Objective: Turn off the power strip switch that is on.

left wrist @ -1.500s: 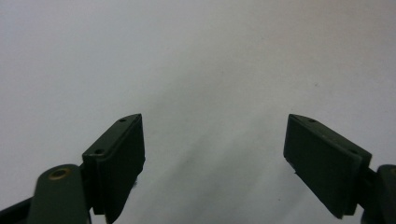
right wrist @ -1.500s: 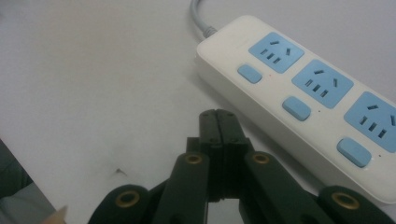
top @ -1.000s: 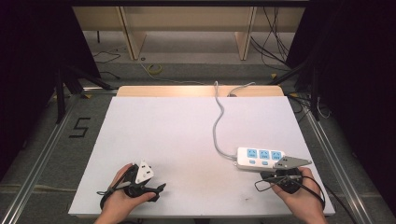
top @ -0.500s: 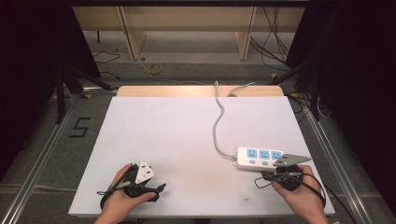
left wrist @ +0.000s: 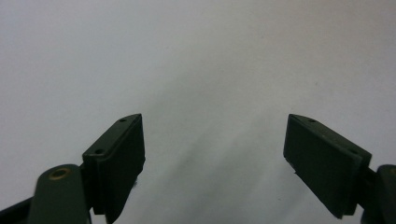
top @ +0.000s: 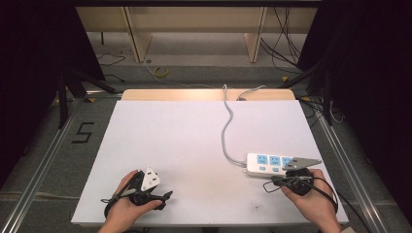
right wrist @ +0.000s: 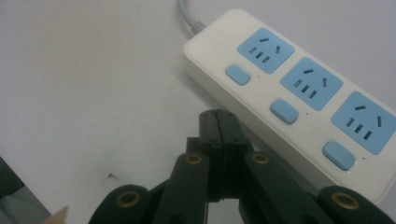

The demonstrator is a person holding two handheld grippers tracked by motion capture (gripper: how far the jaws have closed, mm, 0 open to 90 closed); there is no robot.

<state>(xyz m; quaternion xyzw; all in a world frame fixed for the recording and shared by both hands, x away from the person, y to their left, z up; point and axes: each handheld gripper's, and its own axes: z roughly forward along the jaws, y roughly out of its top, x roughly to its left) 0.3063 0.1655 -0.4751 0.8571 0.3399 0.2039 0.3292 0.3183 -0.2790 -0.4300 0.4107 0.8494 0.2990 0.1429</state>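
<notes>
Power strip [top: 269, 164] sits on the desk [top: 184, 141], long axis running sideways, just beyond the right gripper [right wrist: 219, 122], jaws pinched together on nothing. Left gripper [left wrist: 212, 149] well apart from strip, jaws wide, nothing btwn.

Even overhead light falls on the white table [top: 194, 145], which appears bright against dark, shadowy surroundings. The high view is slightly soft. Both gripper views are blurred up close, with faint grey shadows and mild washed-out glare on the tabletop.

Black "5" [top: 83, 132] on the floor [top: 58, 160]
</notes>
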